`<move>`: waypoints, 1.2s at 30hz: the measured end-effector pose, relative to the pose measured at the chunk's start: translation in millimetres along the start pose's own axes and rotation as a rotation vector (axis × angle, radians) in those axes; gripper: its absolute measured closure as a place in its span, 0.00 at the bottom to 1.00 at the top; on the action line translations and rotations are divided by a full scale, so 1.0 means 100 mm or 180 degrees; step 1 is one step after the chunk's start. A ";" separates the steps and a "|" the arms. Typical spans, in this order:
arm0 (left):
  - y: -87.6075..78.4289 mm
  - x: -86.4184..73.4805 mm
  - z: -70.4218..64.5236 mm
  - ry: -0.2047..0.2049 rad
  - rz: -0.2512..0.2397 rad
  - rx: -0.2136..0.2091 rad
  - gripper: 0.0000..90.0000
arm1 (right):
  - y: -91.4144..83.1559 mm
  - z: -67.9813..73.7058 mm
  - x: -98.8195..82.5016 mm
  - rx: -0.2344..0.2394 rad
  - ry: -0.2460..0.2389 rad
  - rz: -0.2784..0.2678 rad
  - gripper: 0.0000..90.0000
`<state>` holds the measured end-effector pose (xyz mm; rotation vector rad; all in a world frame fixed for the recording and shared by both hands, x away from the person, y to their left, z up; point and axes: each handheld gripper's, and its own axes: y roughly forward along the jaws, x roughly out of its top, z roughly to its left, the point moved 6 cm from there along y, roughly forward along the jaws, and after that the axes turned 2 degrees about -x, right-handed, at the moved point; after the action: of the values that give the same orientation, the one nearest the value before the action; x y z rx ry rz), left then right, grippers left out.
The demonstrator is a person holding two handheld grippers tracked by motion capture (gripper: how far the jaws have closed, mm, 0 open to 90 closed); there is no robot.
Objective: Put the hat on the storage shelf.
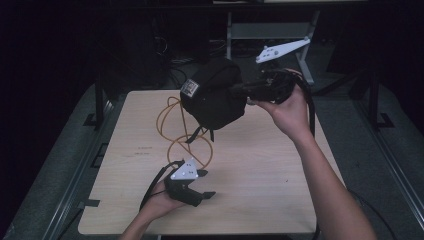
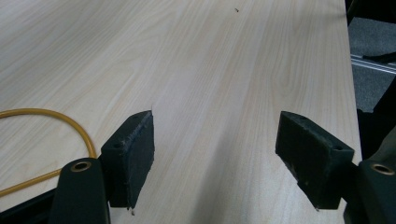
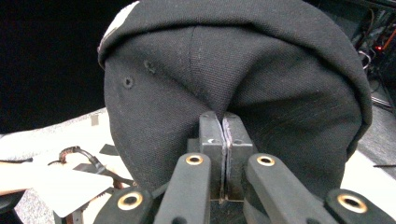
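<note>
Light wood-grain counter point(image 1: 260, 165), rectangular, dark floor all round it. Right claw point(image 1: 239, 91) is raised over the far middle of the counter, jaws pressed together on the fabric of a black cloth baseball cap point(image 1: 212, 95); in the right gripper view the jaws [no gap visible] pinch a fold of the cap's crown point(image 3: 261, 84), eyelets showing. Cap hangs in the air clear of the counter, a white patterned label point(image 1: 190, 88) on its left side, thin black straps point(image 1: 199, 134) dangling under it. Right hand point(image 1: 287, 112) grips the tool, grey three-cornered plate point(image 1: 281, 50) sticking up far right.

Thin orange cord point(image 1: 177, 145) lies looped on the counter below the cap, running from the far left part toward the near middle; in the left gripper view a curve of it point(image 2: 70, 122) lies just left of the left jaw.

Left claw point(image 1: 197, 196) sits low at the near middle, jaws wide apart, nothing between them, bare wood ahead of them point(image 2: 215, 107). Left hand point(image 1: 162, 200) holds it from the near edge; its black cable point(image 1: 155, 182) loops on the left.

Right half and near right of the counter are bare, same for the far left corner. Metal frame legs point(image 1: 305, 60) and dark clutter stand beyond the far edge; grey rails point(image 1: 395, 170) run along the right side on the floor.
</note>
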<state>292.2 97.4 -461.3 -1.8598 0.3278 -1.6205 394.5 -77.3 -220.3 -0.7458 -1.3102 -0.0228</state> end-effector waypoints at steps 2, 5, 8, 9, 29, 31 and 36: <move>0.00 0.00 0.00 -0.0006 -0.0001 -0.0005 0.31 | 0.04 0.01 0.05 0.0004 -0.0040 0.0029 0.99; -0.01 0.00 -0.01 -0.0003 -0.0002 -0.0009 0.31 | 0.04 0.04 0.11 0.0037 -0.0214 0.0140 0.99; -0.01 0.00 0.00 -0.0001 -0.0003 -0.0014 0.30 | -0.03 0.04 0.10 0.0056 -0.0200 0.0187 0.99; -0.01 0.00 0.00 -0.0003 -0.0002 -0.0012 0.30 | -0.06 0.03 0.08 0.0078 -0.0217 0.0242 0.99; 0.06 0.03 -0.10 0.0103 0.0039 -0.0092 0.30 | 0.05 0.11 0.12 0.0243 -0.0222 0.0341 0.99; 0.06 0.03 -0.09 0.0150 0.0039 -0.0097 0.30 | 0.14 0.11 0.17 0.0241 -0.0259 0.0312 0.99; 0.07 0.03 -0.13 0.0135 0.0057 -0.0132 0.30 | 0.34 0.14 0.26 0.0328 -0.0234 0.0323 0.99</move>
<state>282.0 86.2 -462.4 -1.8501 0.3981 -1.6545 404.7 -33.6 -212.9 -0.7299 -1.3315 0.1539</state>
